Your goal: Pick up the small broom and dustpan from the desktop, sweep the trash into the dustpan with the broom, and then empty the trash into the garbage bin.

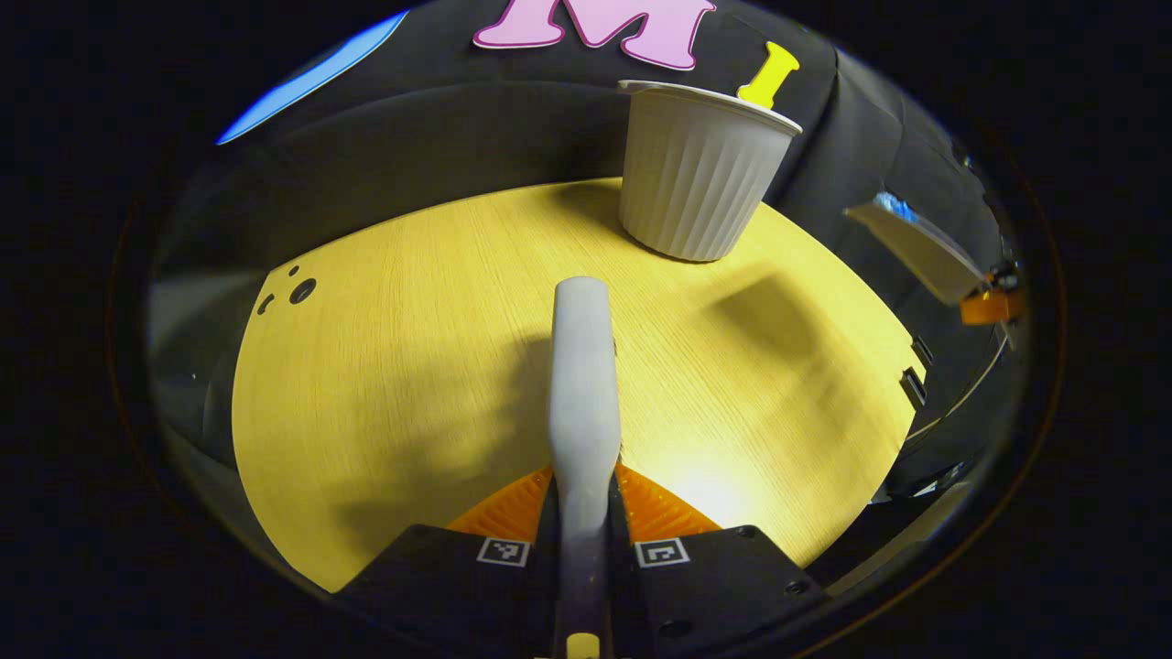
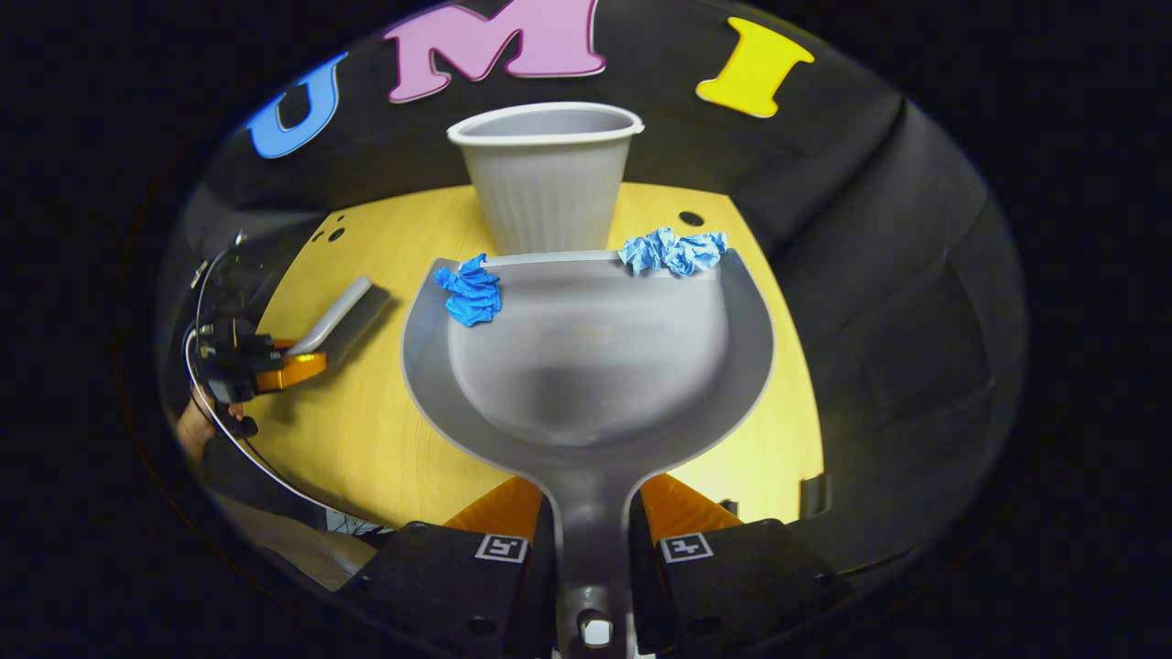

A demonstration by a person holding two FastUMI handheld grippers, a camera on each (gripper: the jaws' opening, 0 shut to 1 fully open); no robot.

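Grip, left: left gripper (image 1: 583,522) was clamped on the smooth, rounded grey plastic handle of the small broom (image 1: 582,384), which pointed forward above the table; its bristles were out of sight.
Grip, right: right gripper (image 2: 591,535) was clamped on the narrow stem of the glossy grey plastic dustpan (image 2: 586,366), a wide scoop with raised side walls.
Trash: two crumpled blue paper wads (image 2: 472,291) sat at the dustpan's front lip, one at each corner.
Bin: ribbed, tapered white plastic garbage bin (image 2: 547,178) stood upright just beyond the lip; its inside was hidden.
Surface: pale yellow wood-grain desktop (image 1: 385,366), round holes near its far left edge.
Far off: a hand's edge showed beside the left gripper, hard to make out.
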